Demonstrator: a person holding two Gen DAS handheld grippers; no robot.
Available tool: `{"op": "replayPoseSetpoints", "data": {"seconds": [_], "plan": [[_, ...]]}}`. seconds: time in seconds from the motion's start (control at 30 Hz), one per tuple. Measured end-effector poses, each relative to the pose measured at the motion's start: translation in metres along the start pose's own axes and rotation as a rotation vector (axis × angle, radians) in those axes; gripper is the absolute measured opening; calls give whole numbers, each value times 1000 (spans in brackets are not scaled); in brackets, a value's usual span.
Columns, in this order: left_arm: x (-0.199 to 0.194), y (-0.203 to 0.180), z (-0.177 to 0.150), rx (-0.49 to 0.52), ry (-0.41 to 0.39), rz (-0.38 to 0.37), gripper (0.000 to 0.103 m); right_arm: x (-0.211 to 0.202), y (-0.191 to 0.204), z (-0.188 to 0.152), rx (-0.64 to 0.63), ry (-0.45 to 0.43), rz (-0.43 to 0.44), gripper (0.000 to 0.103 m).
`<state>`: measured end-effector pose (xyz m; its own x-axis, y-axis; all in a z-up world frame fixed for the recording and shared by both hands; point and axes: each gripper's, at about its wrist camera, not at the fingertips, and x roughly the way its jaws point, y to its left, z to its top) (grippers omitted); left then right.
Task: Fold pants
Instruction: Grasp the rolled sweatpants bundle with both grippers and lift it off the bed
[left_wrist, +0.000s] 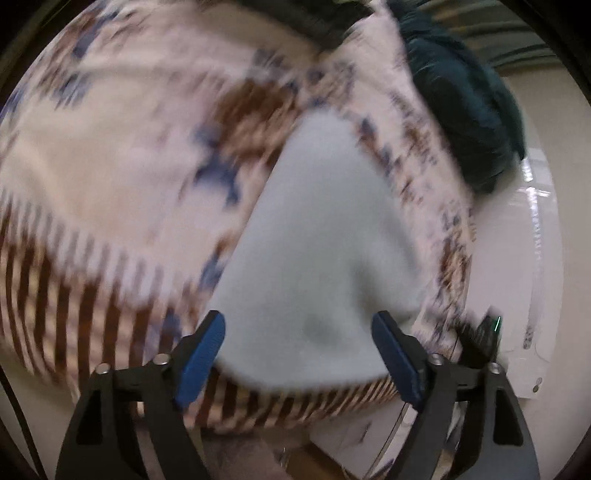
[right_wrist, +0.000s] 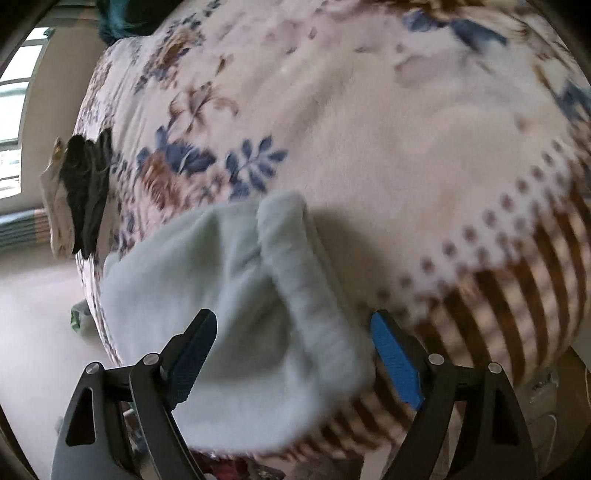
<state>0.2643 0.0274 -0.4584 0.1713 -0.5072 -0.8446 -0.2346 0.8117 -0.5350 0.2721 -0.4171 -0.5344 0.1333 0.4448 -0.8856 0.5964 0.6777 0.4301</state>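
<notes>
The pants (right_wrist: 236, 295), pale blue-grey and folded into a thick bundle with a ribbed waistband showing, lay on the floral blanket (right_wrist: 369, 129) near the striped edge of the bed. The left tool (left_wrist: 298, 354) hovered above them with its blue pads spread wide, gripping nothing; its view was badly blurred. The right tool (right_wrist: 293, 354) likewise stood wide open over the bundle, pads clear of the cloth. Dark clothes (right_wrist: 88, 184) lay at the blanket's far edge.
</notes>
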Motion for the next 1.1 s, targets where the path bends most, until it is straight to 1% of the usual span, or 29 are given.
{"op": "replayPoseSetpoints", "data": {"seconds": [0.07,0.13,0.17,0.2,0.23,0.27,0.3,0.33,0.37,0.4,0.43,0.47,0.5,0.53,0.57,0.6,0.67,0.7,0.73,0.77,0.83,0.87,0.9,0.93,0.97,1.0,1.03,1.07,1.1], "plan": [[12,-9,47,4,-3,-32,82,-8,-7,-22,32,1,3,88],[36,-10,91,8,31,-37,82,-11,-18,-54,109,21,47,88],[55,-13,118,-3,66,-38,82,-14,-23,-66,132,28,62,88],[72,-18,136,-5,106,-62,82,-8,-27,-78,173,38,96,88],[86,-21,149,-5,139,-64,82,1,-28,-85,190,48,110,88],[102,-26,161,0,178,-43,82,11,-28,-92,205,58,114,88],[116,-31,169,11,209,-37,82,22,-27,-100,229,69,131,88],[138,-38,177,43,257,9,82,36,-25,-102,243,76,149,88],[146,-42,177,69,275,43,80,42,-24,-104,252,83,155,88],[156,-45,178,102,283,57,80,53,-23,-109,274,93,178,88],[164,-48,177,161,279,79,72,61,-21,-111,280,99,198,88],[167,-49,175,201,280,101,43,70,-18,-113,277,104,201,85],[169,-46,174,236,283,105,37,75,-17,-113,280,95,203,69],[169,-41,177,228,275,95,35,79,-16,-114,284,74,221,64],[169,-31,182,198,279,71,33,82,-15,-114,284,57,204,61],[170,-16,190,147,282,44,32,83,-16,-114,287,45,195,60],[169,3,201,51,276,11,32,86,-22,-116,292,40,196,60],[170,4,202,43,284,-10,33,87,-22,-117,289,46,200,61],[166,-1,201,71,278,-10,34,88,-18,-116,264,68,196,64],[159,-9,199,107,268,3,40,85,-16,-115,241,84,196,67],[142,-20,193,137,252,9,47,79,-14,-113,227,111,215,72],[132,-25,189,144,226,7,56,77,-14,-113,227,113,226,78],[120,-27,186,150,190,-11,71,70,-16,-116,223,100,241,85],[103,-27,178,155,138,-33,82,66,-17,-118,219,83,248,87],[93,-26,173,161,106,-44,103,60,-19,-122,207,56,266,93],[81,-24,164,176,63,-54,103,57,-21,-126,194,40,256,97],[76,-20,158,181,49,-48,103,54,-23,-131,179,16,221,97],[74,-15,151,184,54,-40,103,57,-24,-136,167,5,195,97],[75,-10,144,179,73,-38,103,59,-26,-139,163,7,190,97]]}}
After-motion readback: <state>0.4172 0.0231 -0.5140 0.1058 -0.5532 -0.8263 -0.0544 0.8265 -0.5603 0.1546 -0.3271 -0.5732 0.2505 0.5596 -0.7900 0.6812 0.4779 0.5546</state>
